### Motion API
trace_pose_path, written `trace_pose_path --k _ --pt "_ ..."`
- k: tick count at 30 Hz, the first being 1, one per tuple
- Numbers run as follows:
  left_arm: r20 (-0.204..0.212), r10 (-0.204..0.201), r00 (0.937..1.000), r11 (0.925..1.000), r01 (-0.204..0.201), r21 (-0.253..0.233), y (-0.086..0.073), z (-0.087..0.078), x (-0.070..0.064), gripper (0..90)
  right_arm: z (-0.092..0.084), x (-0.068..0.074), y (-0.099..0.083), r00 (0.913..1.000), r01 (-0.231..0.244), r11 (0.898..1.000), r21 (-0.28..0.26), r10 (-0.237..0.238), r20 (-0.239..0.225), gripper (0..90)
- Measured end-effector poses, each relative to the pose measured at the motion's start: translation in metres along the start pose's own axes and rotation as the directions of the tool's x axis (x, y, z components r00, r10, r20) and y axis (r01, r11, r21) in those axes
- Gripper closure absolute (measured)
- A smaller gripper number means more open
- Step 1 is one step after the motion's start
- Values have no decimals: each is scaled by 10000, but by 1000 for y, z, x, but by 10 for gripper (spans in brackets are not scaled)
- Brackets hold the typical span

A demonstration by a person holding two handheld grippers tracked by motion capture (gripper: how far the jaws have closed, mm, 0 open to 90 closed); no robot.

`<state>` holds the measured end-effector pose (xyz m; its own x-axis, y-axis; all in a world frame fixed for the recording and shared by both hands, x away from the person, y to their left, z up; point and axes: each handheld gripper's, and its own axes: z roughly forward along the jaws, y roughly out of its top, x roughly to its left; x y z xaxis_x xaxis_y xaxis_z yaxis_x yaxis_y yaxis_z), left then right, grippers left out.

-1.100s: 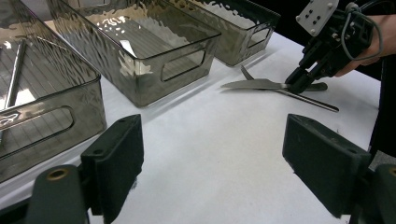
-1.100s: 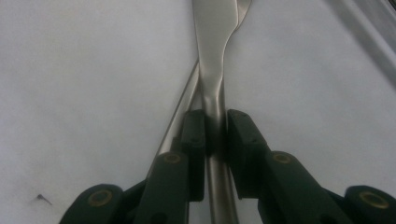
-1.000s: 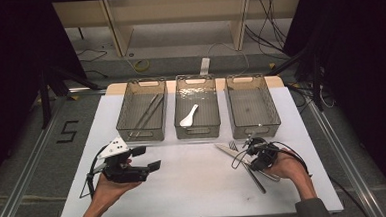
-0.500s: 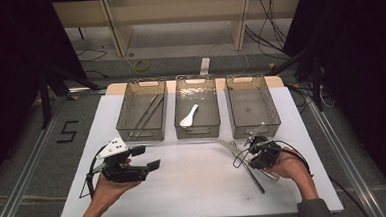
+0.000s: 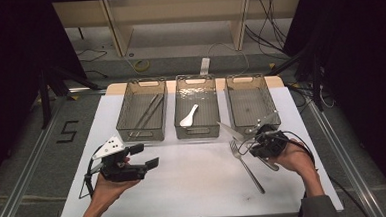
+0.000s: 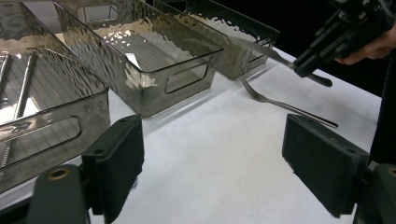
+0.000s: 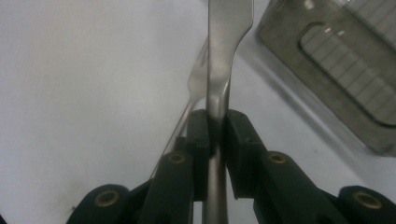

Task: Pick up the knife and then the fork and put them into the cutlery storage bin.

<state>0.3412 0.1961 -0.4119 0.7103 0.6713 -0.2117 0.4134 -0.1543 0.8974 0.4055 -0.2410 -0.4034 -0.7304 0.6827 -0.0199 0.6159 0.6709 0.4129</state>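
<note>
My right gripper is shut on a silver table knife, held by its handle just above the white table. The blade points left and away, toward the front of the right bin. In the right gripper view the knife runs up between the closed pads. A fork lies on the table beneath it. That fork sits just left of my right hand. My left gripper is held open at the front left, with nothing between its jaws.
Three clear grey bins stand in a row at the back. The left bin holds thin metal sticks, the middle bin a white spoon. From the left gripper view I see the fork and the knife.
My right gripper has raised the knife off the table and shifted slightly toward the bins. The left gripper has stayed where it was.
</note>
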Motion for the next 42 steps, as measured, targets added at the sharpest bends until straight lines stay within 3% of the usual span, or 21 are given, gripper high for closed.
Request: trace_pose_path --k 6,15,32,42 --pt "-142 21 9999 9996 -25 -276 0 -2 0 196 -11 -15 13 9991 -406 9975 -579 413 97 811" --pt "-205 15 9998 9991 -24 -418 1 -3 1 188 -14 -36 33 9954 -902 9919 -893 928 247 811" --pt "-323 -49 9995 9985 31 -553 1 -5 1 178 -17 -61 73 9869 -1524 9838 -944 1566 385 811" --pt "-366 -86 9993 9977 61 -677 1 -5 2 178 -14 -81 86 9784 -1957 9759 -967 2010 484 811"
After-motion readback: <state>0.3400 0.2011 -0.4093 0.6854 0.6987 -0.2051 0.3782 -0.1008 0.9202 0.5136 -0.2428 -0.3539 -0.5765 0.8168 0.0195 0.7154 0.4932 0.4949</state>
